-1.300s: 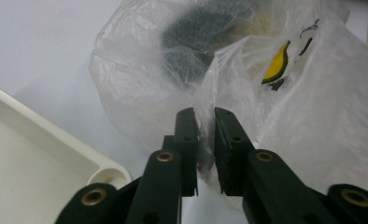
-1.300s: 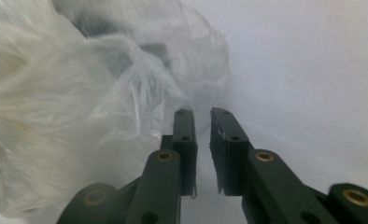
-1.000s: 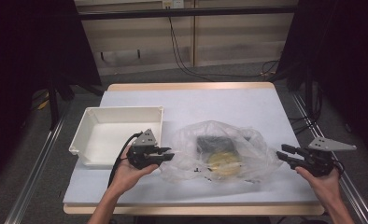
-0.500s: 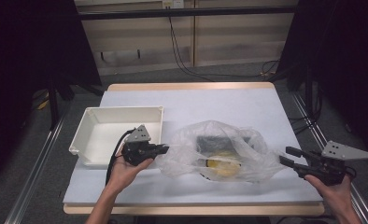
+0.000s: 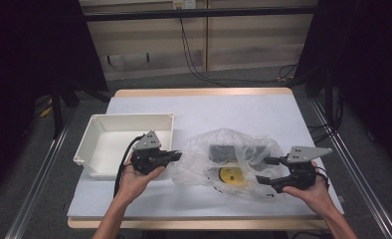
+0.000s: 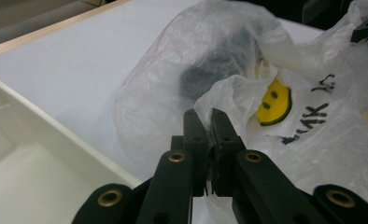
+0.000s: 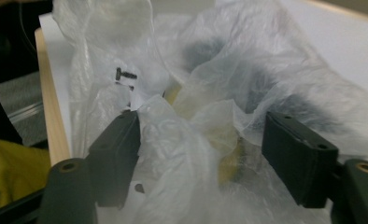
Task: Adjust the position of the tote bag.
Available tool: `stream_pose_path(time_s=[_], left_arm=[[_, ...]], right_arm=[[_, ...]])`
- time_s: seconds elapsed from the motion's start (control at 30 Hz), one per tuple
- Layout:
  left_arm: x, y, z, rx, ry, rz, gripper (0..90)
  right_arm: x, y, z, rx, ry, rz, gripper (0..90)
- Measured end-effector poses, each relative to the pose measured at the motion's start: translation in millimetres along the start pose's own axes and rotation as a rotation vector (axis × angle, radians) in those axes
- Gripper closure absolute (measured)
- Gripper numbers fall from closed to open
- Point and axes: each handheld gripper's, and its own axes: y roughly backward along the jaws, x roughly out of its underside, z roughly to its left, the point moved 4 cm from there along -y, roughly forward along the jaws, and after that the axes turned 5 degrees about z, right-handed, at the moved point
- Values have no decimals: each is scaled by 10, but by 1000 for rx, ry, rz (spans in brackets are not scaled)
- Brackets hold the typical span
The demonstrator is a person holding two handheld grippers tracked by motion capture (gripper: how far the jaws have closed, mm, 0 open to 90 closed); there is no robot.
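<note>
A crumpled clear plastic bag (image 5: 244, 149) lies mid-table, with a yellow smiley print (image 5: 230, 176) and dark items (image 5: 223, 152) showing through it. My left gripper (image 5: 176, 156) is shut on a fold at the bag's left edge; in the left gripper view (image 6: 210, 126) both pads pinch the thin plastic (image 6: 173, 70) beside the smiley (image 6: 274, 95). My right gripper (image 5: 262, 170) stands at the bag's right edge. Its jaws have just been opening. In the right gripper view (image 7: 203, 130) bunched plastic (image 7: 219, 70) lies loose between the spread fingers (image 7: 116, 154).
An empty white tray (image 5: 129, 119) sits left of the bag, just behind my left hand; its rim (image 6: 56, 135) shows in the left gripper view. The white table top (image 5: 209, 109) runs back behind the bag. The wooden front edge (image 7: 49, 116) is close by my right gripper.
My right gripper has come in leftward from the table's right edge to the bag, its jaws wider. The left gripper stayed at the bag's left edge, its jaws closed on the plastic.
</note>
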Motion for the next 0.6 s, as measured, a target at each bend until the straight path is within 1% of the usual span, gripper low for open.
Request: stream_pose_path(time_s=[0.03,0.07,0.1,0.13,0.2,0.23,0.27,0.3,0.33,0.37,0.4,0.43,0.47,0.5,0.53,0.57,0.6], left_arm=[[8,5,0,-5,-1,5,873],[23,11,-5,1,1,5,873],[22,24,-7,6,-5,3,872],[22,24,-7,6,-5,3,868],[-5,46,-23,25,-1,-19,864],[-25,58,-27,24,-6,-23,856],[-44,64,-40,22,-2,-28,856],[-64,71,-53,25,-10,-30,810],[-106,75,-88,30,-19,-39,806],[-106,75,-88,30,-19,-39,800],[-126,75,-102,36,-22,-44,800],[-144,71,-116,50,-20,-52,769],[-163,71,-120,43,-25,-51,723],[-182,63,-127,41,-19,-53,677],[-205,55,-128,51,-17,-60,644],[-231,56,-129,53,-22,-66,628],[-278,46,-135,71,-22,-80,609]], right_arm=[[34,-127,-40,-5,1,46,273],[59,-181,-54,-9,-2,65,273],[83,-225,-66,-12,-7,77,284],[83,-225,-66,-12,-7,77,284],[123,-297,-78,-27,-9,97,321],[139,-373,-87,-37,-9,110,328],[139,-373,-87,-37,-9,110,328],[161,-455,-87,-30,6,144,342],[179,-496,-92,-32,5,163,354],[179,-496,-92,-32,5,163,354],[200,-536,-90,-38,8,177,366],[225,-571,-88,-35,13,196,384],[254,-601,-84,-26,21,218,434],[283,-630,-77,-34,27,231,445],[296,-640,-65,-29,29,221,457],[293,-640,-63,-24,31,223,493],[284,-629,-80,-20,32,226,649]])
